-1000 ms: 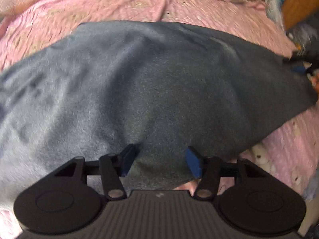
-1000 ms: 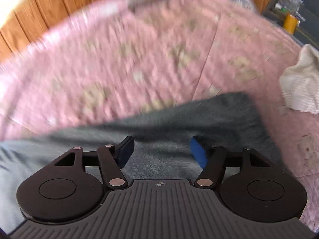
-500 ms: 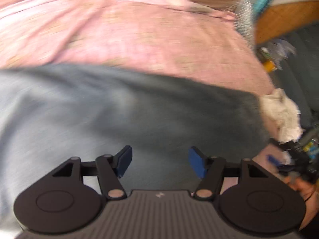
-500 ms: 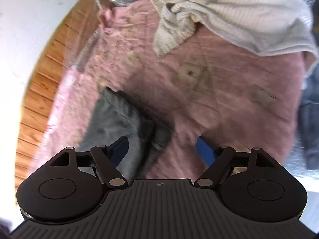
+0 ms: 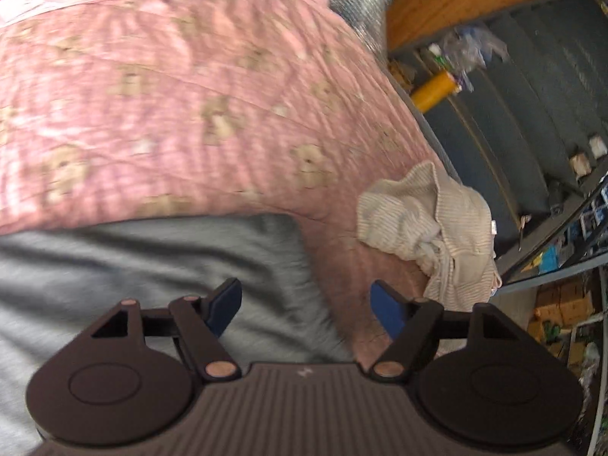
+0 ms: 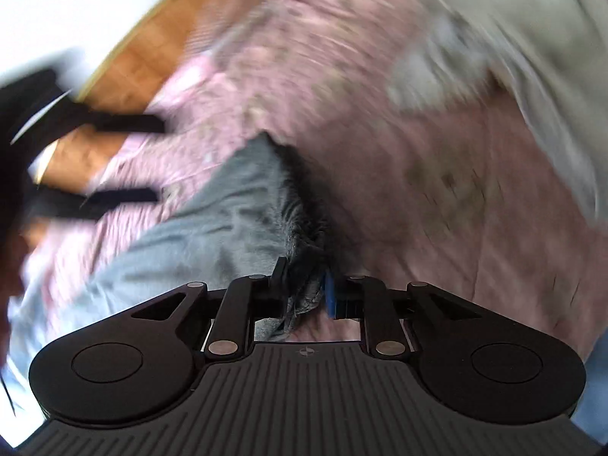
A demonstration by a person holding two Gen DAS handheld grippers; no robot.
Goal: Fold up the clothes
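right gripper (image 6: 306,290) pinches grey garment (image 6: 235,220) edge | left gripper (image 5: 306,306) spread, empty | garment soft, limp; take by corners on bed (image 5: 190,106)

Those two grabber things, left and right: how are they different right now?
The left gripper has its jaws wide apart, holding nothing, just above the grey garment. The right gripper has its jaws closed, pinching a bunched edge of that grey garment. Both have the same black body with blue pads and work over the pink bedspread.
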